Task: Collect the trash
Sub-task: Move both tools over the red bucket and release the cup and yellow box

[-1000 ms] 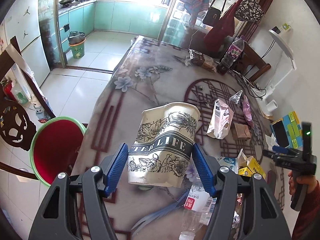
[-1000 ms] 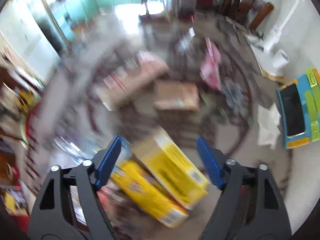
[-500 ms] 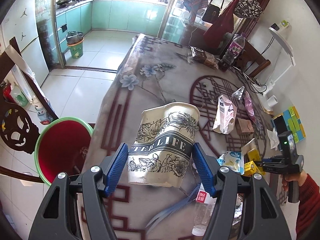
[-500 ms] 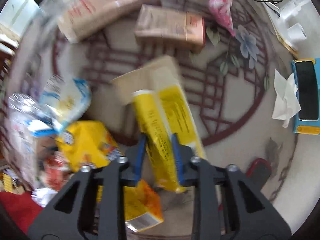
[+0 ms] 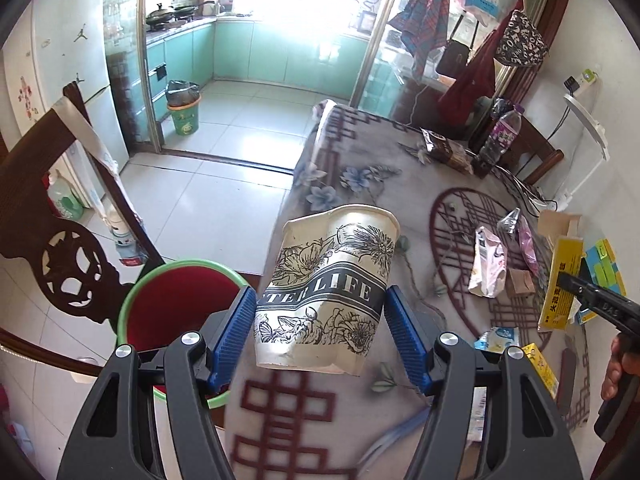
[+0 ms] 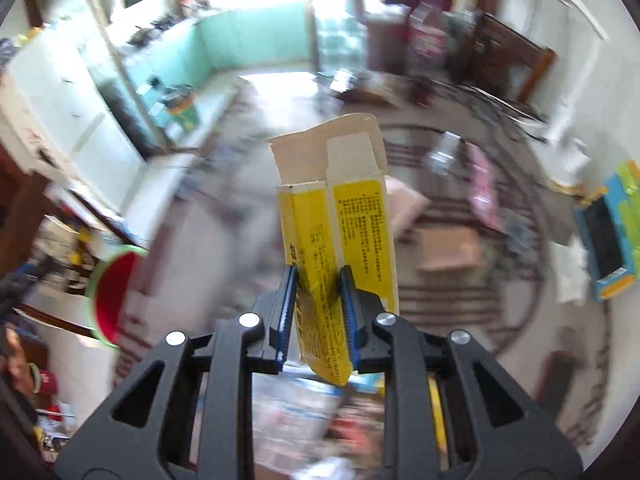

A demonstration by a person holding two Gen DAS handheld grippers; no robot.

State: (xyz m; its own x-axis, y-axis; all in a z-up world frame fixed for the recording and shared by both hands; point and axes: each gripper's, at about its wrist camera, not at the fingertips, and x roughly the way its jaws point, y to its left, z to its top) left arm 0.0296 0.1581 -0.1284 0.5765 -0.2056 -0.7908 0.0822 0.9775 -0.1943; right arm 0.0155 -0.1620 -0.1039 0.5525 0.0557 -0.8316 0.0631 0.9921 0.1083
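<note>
Carrying two bits of trash at once now. Big change: right tongs (image 6: 316, 312), spread wide over the yellow boxes a sec ago, have clamped on one yellow carton (image 6: 340, 236) & lifted it clear of the desk (image 5: 332, 184); it sticks up between the blue pads, squashed thin where they bite, top flap open w/ brown inside showing. In the left view it hangs at far right, above the rest of the litter.

Left tongs (image 5: 320, 336) unchanged in grip: pinching the paper cup (image 5: 332, 288), pads on both sides, w/ the cup now nearer the desk's left edge than before. Cup is crumpled, rim bent, floral print & a dark band w/ lettering.

Bin (image 5: 176, 300), green rim, red liner, sits on the floor just left of the desk, near side. Prob means both items are ready for the drop; the cup looks closer to it.

Still on the desk: pink-white pouch (image 5: 488, 264), small brown box (image 5: 520, 280), clear wrapper (image 5: 510, 218).
</note>
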